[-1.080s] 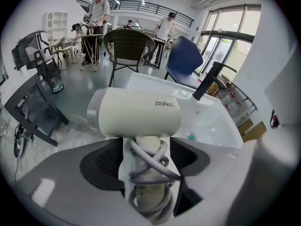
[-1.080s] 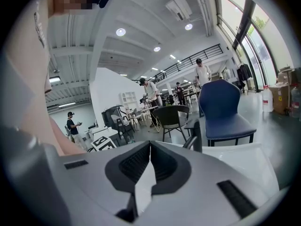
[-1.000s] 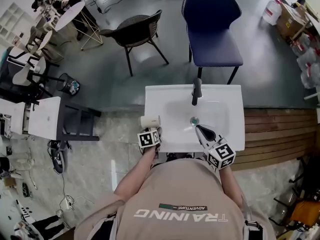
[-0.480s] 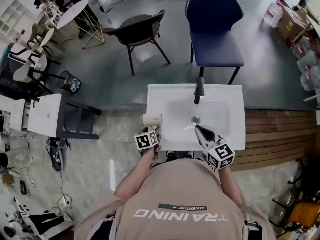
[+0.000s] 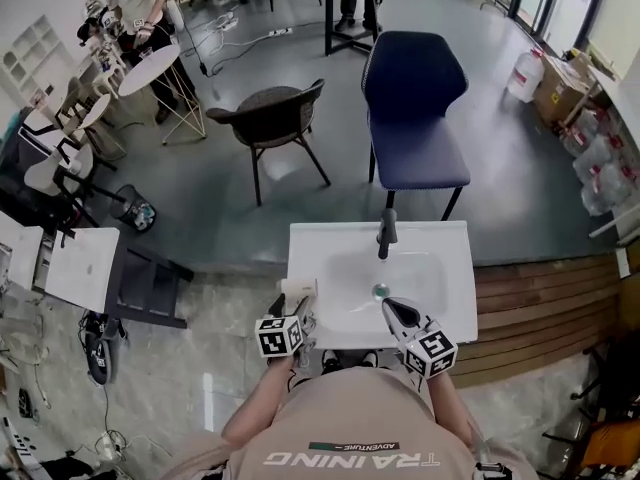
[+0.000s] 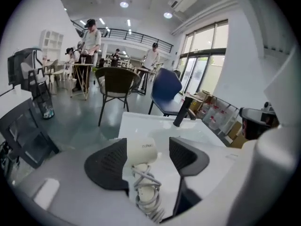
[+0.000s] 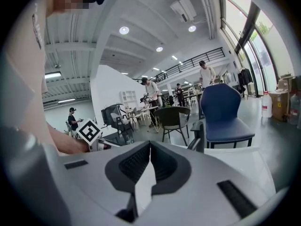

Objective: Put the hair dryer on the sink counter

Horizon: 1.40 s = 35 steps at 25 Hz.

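Counter (image 5: 450, 258) has the dryer (image 5: 298, 288) lying right at its left edge. The left gripper (image 5: 296, 313) is wide open either side of it, not squeezing, and the right gripper (image 5: 398, 313) is closed on nothing. If it backs out crooked, a jaw could snag the cord (image 6: 143, 182) and drag the dryer off.

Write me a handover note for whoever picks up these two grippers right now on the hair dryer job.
Left gripper: open, with the dryer between its jaws but not clamped; a gap shows on the right jaw's side.
Right gripper: shut, empty, over the counter's front edge.
Dryer: lying on the counter at the left of the basin, its cord wound round the handle.
Done: the dryer looks placed on the counter.
Left: probably just draw the left gripper straight back without nudging the dryer.
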Available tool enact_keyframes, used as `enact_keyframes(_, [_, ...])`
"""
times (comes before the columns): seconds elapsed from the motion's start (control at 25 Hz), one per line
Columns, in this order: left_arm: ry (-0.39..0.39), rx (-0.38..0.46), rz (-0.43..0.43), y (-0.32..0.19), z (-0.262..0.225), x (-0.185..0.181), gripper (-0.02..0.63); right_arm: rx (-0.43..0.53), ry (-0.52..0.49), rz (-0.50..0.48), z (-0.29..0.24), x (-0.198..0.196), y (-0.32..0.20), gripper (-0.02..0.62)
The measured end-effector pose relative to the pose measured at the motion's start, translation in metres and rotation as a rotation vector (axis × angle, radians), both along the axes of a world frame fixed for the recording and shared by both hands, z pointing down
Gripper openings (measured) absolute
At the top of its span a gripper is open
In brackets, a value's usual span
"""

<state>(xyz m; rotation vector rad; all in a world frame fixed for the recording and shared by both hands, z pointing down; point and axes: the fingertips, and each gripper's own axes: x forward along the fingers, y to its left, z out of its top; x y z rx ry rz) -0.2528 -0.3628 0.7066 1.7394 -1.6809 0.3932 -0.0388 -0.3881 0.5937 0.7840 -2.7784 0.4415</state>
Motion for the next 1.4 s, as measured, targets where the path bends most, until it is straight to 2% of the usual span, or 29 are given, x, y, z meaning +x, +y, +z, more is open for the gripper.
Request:
enact_keyframes(0.12, [-0.059,0.101,0.074,-0.016,-0.035,0.008,0.258,0.031,0.0,0.015,-0.011,0.002,-0.006,0.006])
enact_keyframes(0.2, [-0.076,0.177,0.109,-0.025,-0.059,0.016,0.204,0.054,-0.002,0.021,-0.02,0.003,-0.01,0.006])
enact_keyframes(0.4, [-0.036,0.316,0.121,-0.049,-0.102,0.028,0.048,0.106,-0.022,0.019,-0.041,-0.001,-0.028,0.006])
enact_keyframes(0.48, [-0.038,0.369,0.121,-0.05,-0.122,0.031,0.008,0.129,-0.023,0.008,-0.05,-0.007,-0.029,0.006])
enact_keyframes(0.64, [-0.071,0.481,0.173,-0.045,-0.17,0.037,0.008,0.18,-0.041,-0.011,-0.073,-0.016,-0.027,0.006])
enact_keyframes(0.72, [-0.121,0.527,0.218,-0.045,-0.191,0.039,0.008,0.209,-0.05,-0.022,-0.086,-0.019,-0.027,0.006])
enact_keyframes(0.88, [-0.22,0.563,0.297,-0.045,-0.216,0.045,0.008,0.266,-0.036,-0.041,-0.107,-0.021,-0.028,0.006])
enact_keyframes(1.08, [-0.21,0.621,0.348,-0.049,-0.245,0.056,0.008,0.321,-0.056,-0.034,-0.134,-0.018,-0.031,0.006])
enact_keyframes(1.2, [-0.166,0.638,0.374,-0.055,-0.258,0.063,0.008,0.331,-0.103,-0.034,-0.153,-0.016,-0.033,0.006])
enact_keyframes(1.32, [-0.155,0.644,0.38,-0.058,-0.264,0.069,0.008,0.337,-0.141,-0.019,-0.168,-0.01,-0.035,0.005])
enact_keyframes(1.4, [-0.159,0.659,0.376,-0.057,-0.268,0.072,0.008,0.362,-0.129,-0.004,-0.172,-0.006,-0.034,0.005])
